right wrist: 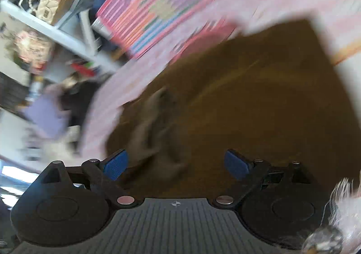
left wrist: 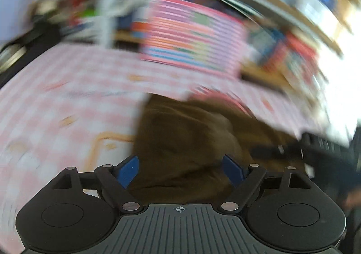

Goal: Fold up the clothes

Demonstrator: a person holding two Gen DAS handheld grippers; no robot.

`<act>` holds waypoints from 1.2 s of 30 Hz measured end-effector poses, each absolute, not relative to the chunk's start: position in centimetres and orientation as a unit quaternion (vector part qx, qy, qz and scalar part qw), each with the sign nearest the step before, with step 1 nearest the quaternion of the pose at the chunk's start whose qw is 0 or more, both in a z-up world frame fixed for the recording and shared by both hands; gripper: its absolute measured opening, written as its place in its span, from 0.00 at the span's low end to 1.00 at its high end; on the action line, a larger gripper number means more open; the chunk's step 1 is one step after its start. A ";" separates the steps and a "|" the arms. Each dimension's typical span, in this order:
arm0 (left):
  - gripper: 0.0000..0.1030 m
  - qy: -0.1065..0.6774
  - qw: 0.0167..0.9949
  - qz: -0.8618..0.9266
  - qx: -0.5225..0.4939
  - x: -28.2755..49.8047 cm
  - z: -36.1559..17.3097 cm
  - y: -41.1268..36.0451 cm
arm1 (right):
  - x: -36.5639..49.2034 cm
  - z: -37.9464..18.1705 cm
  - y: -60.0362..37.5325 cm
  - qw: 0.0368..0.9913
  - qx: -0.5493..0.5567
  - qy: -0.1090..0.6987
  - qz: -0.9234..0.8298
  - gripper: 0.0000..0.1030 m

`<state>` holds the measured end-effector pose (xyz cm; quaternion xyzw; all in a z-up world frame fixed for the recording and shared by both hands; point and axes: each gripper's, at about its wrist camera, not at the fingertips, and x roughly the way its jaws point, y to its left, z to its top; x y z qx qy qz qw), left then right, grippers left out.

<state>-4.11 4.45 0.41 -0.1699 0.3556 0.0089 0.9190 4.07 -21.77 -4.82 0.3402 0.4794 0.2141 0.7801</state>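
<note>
A pink checked surface [left wrist: 56, 100] holds the brown cloth [left wrist: 185, 141], lying bunched, likely mid-fold. Left gripper [left wrist: 180, 169] and right gripper [right wrist: 177, 165] hang above it, both jaws apart and empty, ready to grab.
</note>
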 end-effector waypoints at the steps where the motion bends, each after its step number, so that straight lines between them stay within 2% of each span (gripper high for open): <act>1: 0.81 0.349 0.916 0.031 -0.195 -4.5 0.6 5.6 | 4.8 -5.2 -21.2 0.761 0.359 0.493 0.222 0.91; 4: 0.81 0.326 0.913 0.072 -0.233 -5.8 1.0 7.9 | 6.1 -6.1 -19.7 0.735 0.384 0.516 0.216 0.88; 6: 0.81 0.316 0.914 0.092 -0.239 -6.4 1.2 8.7 | 7.0 -6.7 -18.6 0.717 0.399 0.530 0.212 0.71; 7: 0.81 0.313 0.914 0.098 -0.239 -6.6 1.3 9.0 | 7.3 -6.6 -18.4 0.712 0.403 0.532 0.217 0.47; 8: 0.81 0.311 0.914 0.103 -0.239 -6.8 1.3 9.3 | 7.7 -6.4 -18.3 0.707 0.407 0.534 0.223 0.29; 12: 0.81 0.311 0.914 0.102 -0.238 -6.9 1.2 9.8 | 7.0 -3.3 -19.4 0.701 0.441 0.469 0.306 0.19; 14: 0.81 0.315 0.914 0.092 -0.239 -6.6 1.0 9.8 | 6.5 -3.2 -20.3 0.714 0.435 0.463 0.294 0.19; 16: 0.81 0.323 0.912 0.079 -0.240 -6.2 0.6 9.7 | 7.0 -5.5 -20.6 0.724 0.407 0.510 0.225 0.19; 17: 0.81 0.326 0.912 0.072 -0.238 -6.0 0.5 9.5 | 7.2 -6.6 -20.7 0.726 0.394 0.530 0.191 0.22; 19: 0.81 0.328 0.915 0.056 -0.229 -5.6 0.6 9.2 | 7.0 -7.4 -21.4 0.715 0.428 0.519 0.189 0.28; 20: 0.81 0.329 0.916 0.049 -0.226 -5.5 0.6 9.1 | 6.9 -6.9 -21.3 0.725 0.418 0.513 0.190 0.36; 22: 0.81 0.334 0.915 0.039 -0.223 -5.2 0.4 9.0 | 6.6 -5.8 -21.2 0.745 0.396 0.501 0.193 0.42; 25: 0.81 0.340 0.915 0.024 -0.218 -4.9 0.3 8.8 | 5.8 -4.0 -21.2 0.771 0.361 0.489 0.189 0.44; 33: 0.81 0.364 0.916 -0.018 -0.165 -4.1 -0.3 7.5 | -0.7 0.0 -19.6 0.883 0.160 0.415 0.153 0.64; 36: 0.81 0.370 0.917 -0.038 -0.144 -4.1 -0.3 6.9 | -2.6 0.7 -18.9 0.906 0.097 0.393 0.121 0.65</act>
